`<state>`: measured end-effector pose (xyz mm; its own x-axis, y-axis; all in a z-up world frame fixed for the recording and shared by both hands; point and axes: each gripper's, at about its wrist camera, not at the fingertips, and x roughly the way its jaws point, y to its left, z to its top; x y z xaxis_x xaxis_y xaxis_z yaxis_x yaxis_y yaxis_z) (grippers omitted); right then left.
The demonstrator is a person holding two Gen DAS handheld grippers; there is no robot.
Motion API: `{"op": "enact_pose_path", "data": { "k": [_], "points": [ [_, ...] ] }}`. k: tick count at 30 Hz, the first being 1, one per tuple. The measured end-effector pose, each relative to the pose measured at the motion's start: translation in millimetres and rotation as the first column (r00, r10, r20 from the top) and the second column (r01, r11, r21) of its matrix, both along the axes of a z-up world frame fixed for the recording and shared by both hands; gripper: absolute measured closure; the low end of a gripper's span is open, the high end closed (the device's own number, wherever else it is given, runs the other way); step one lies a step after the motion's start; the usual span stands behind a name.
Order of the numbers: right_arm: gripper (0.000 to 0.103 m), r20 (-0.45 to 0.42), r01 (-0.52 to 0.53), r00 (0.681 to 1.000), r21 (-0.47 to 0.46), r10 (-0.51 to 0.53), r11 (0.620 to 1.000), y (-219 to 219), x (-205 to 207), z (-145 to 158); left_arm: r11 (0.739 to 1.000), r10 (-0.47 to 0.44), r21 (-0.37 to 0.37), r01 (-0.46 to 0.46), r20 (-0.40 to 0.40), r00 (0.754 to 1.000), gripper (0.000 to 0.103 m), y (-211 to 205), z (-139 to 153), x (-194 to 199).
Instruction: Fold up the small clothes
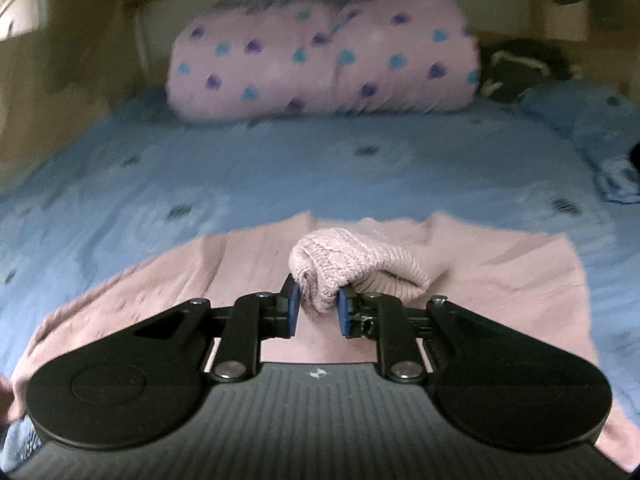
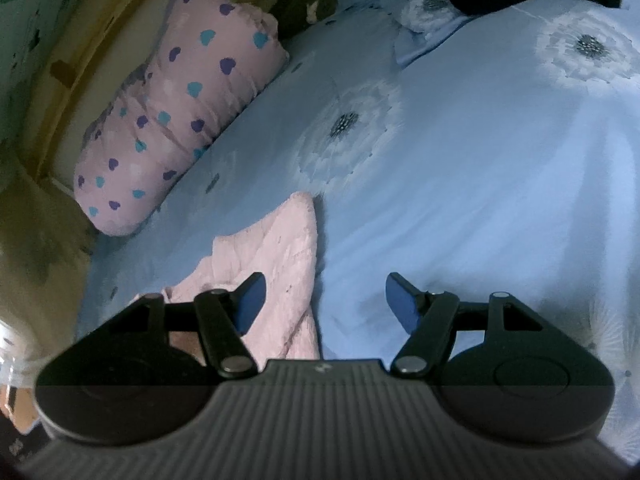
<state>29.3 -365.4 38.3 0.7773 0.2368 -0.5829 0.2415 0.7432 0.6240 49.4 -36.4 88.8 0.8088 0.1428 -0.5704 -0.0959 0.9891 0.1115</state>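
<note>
A blue bedspread printed with pale dandelion-like flowers covers the bed. At its far side lies a pink pillow dotted with purple and turquoise hearts, resting against a pale headboard. Beside the pillow sits a dark bundle with a white cord. A blue pillow in matching fabric lies nearby.

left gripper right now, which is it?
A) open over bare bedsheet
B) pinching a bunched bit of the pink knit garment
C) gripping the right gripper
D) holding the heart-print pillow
B: in the left wrist view the left gripper has its blue pads closed on a bunched ribbed fold of the pink knit garment, lifted off the rest of it lying on the blue bedsheet.
</note>
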Motion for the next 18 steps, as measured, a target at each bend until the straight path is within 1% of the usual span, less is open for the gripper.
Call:
{"op": "enact_pose_path", "data": {
  "k": [3,6,7,8,11,12,14,18],
  "points": [
    [0.034,-0.005,-0.022,1.0,-0.043,0.022,0.999,7,2,0,0.999,0.036,-0.012,-0.037,-0.07,0.997,0.075,26,-14,10],
    [0.034,-0.012,-0.048,0.999,-0.079,0.047,0.996,14,5,0,0.997,0.073,-0.021,-0.076,-0.105,0.992,0.067,49,-23,17],
    [0.034,-0.015,-0.059,0.998,-0.09,0.058,0.994,17,6,0,0.995,0.091,-0.026,-0.094,-0.111,0.99,0.062,56,-25,18],
    [0.034,-0.017,-0.066,0.998,-0.096,0.065,0.993,19,6,0,0.993,0.104,-0.038,-0.109,-0.116,0.988,0.056,63,-26,18],
    [0.034,-0.027,-0.095,0.995,-0.119,0.093,0.988,28,10,-1,0.984,0.119,-0.119,-0.132,-0.117,0.986,0.047,85,-25,15],
    [0.034,-0.033,-0.106,0.994,-0.128,0.102,0.986,31,11,-2,0.982,0.114,-0.137,-0.13,-0.118,0.986,0.046,91,-25,13],
    [0.034,-0.048,-0.127,0.991,-0.146,0.121,0.981,39,15,-4,0.983,0.098,-0.141,-0.114,-0.117,0.988,0.041,94,-24,11],
    [0.034,-0.084,-0.169,0.984,-0.17,0.157,0.971,53,21,-11,0.992,0.056,-0.105,-0.064,-0.084,0.995,0.033,96,-22,12]
  ]
}}
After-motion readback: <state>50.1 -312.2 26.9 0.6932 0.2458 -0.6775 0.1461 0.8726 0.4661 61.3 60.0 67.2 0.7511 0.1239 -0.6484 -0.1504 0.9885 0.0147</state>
